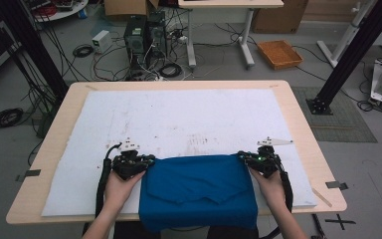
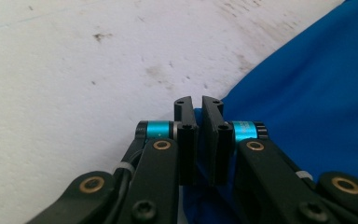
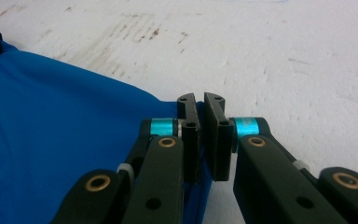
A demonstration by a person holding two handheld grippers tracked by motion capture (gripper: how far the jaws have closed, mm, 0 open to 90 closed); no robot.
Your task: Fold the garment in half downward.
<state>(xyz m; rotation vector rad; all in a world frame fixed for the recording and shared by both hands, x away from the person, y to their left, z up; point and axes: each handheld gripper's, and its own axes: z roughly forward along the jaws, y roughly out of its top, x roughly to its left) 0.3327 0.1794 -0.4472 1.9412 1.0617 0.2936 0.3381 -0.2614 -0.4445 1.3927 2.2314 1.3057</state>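
Note:
A blue cloth (image 1: 199, 189) lies folded at the near edge of the white mat (image 1: 179, 119), and its front hangs over the table edge. My left gripper (image 1: 149, 160) is shut on the cloth's far left corner. In the left gripper view the jaws (image 2: 199, 105) pinch a sliver of blue cloth (image 2: 307, 93). My right gripper (image 1: 241, 158) is shut on the far right corner. The right gripper view has blue cloth (image 3: 51, 121) running in between its closed jaws (image 3: 200, 100).
The white mat, stained in places, covers most of the wooden table (image 1: 298, 114). Beyond the table are computers (image 1: 144, 35), floor cables, a desk, an orange tray (image 1: 280, 53) and black frame posts (image 1: 350, 55).

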